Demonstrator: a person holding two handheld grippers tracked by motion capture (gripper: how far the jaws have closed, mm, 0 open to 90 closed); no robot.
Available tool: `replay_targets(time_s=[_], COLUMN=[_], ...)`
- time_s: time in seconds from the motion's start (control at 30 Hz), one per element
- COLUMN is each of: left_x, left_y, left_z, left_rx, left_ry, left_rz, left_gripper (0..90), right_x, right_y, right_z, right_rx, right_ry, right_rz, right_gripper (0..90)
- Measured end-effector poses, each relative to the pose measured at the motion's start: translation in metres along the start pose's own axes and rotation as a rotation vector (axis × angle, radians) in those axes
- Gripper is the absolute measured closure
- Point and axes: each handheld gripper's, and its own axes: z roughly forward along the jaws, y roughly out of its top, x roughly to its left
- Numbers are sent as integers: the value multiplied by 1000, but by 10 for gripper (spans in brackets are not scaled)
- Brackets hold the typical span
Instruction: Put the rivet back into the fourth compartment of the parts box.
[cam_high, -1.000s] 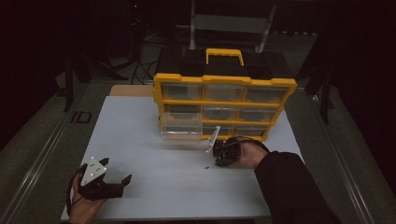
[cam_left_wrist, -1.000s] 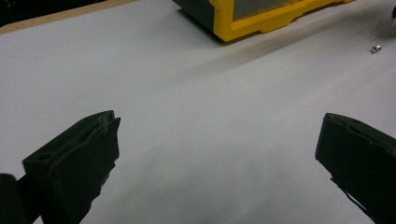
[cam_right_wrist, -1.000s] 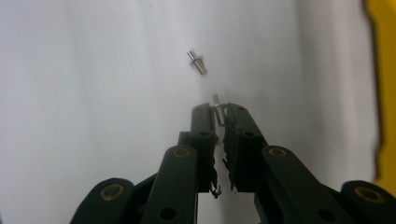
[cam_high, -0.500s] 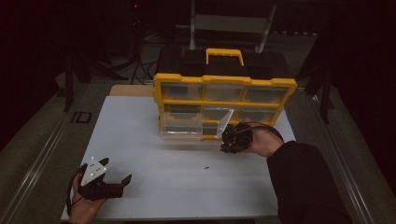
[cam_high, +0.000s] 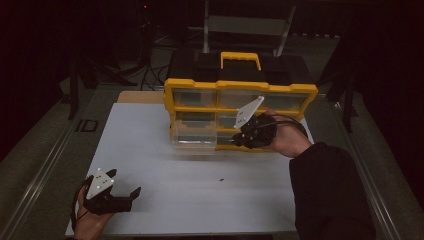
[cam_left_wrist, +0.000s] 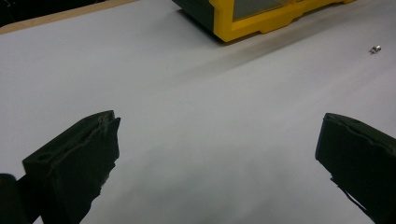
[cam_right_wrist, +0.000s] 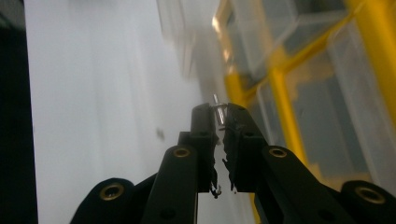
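Note:
A yellow organizer (cam_high: 240, 90) with clear drawers stands at the back of the white table (cam_high: 150, 150). One clear drawer (cam_high: 192, 137) at its lower left is pulled out. My right gripper (cam_high: 237, 139) hovers just right of that drawer, against the organizer's front. In the right gripper view it (cam_right_wrist: 219, 114) is shut on a small metal screw (cam_right_wrist: 218, 111), with the organizer's yellow frame (cam_right_wrist: 280, 88) and the open drawer (cam_right_wrist: 187, 42) close ahead. My left gripper (cam_high: 127, 196) rests at the table's near left, open and holding nothing (cam_left_wrist: 219, 135).
Another small screw (cam_high: 220, 178) lies loose on the table in front of the organizer, and it is also at the far right of the left gripper view (cam_left_wrist: 375, 48). A black box with a yellow handle (cam_high: 240, 57) sits behind the organizer.
My right gripper has risen from the table and moved up and right, then back toward the organizer's front beside the open drawer. The left gripper has stayed put.

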Motion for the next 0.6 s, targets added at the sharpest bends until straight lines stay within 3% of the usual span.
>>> replay_targets(time_s=[0.27, 0.43, 0.6], left_x=[0, 0, 0], left_y=[0, 0, 0], left_z=[0, 0, 0], left_rx=[-1, -1, -3], left_ry=[-1, -1, -2], left_rz=[-1, 0, -2], left_gripper=[3, 3, 3], right_x=[0, -1, 1], right_y=[14, 22, 32], right_z=[-5, -3, 8], right_rx=[-133, -238, -276], right_ry=[-36, -22, -9], right_rz=[47, 95, 111], right_gripper=[826, 826, 826])
